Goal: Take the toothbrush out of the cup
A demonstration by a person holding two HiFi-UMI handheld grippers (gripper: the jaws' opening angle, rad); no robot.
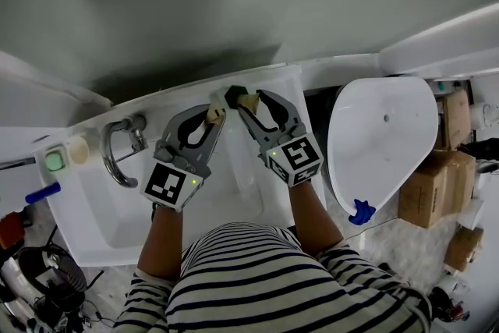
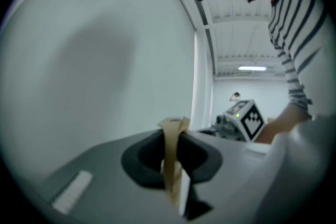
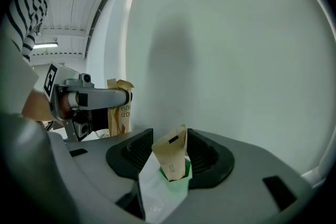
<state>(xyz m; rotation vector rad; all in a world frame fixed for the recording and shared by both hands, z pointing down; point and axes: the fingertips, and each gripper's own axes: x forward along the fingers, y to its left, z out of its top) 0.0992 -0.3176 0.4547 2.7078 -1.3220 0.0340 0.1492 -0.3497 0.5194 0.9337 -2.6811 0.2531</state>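
I see no cup in any view. Over the white sink point(image 1: 93, 222), my left gripper point(image 1: 214, 115) is shut on a brown paper wrapper point(image 1: 211, 116). In the left gripper view that wrapper point(image 2: 170, 165) stands edge-on, pinched between the jaws. Just right of it, my right gripper point(image 1: 243, 101) is shut on a brown paper packet point(image 1: 248, 102) with a dark green part point(image 1: 234, 96). In the right gripper view the packet point(image 3: 170, 157) shows green and white at its base, and the left gripper point(image 3: 126, 97) holds its printed wrapper point(image 3: 118, 113) against the wall. No bare toothbrush shows.
A chrome faucet point(image 1: 121, 146) curves over the sink's left side. A green item point(image 1: 53, 161), a beige round item point(image 1: 78, 149) and a blue stick point(image 1: 43, 193) lie on the left ledge. At right are a white oval fixture point(image 1: 382, 136) and cardboard boxes point(image 1: 437, 183).
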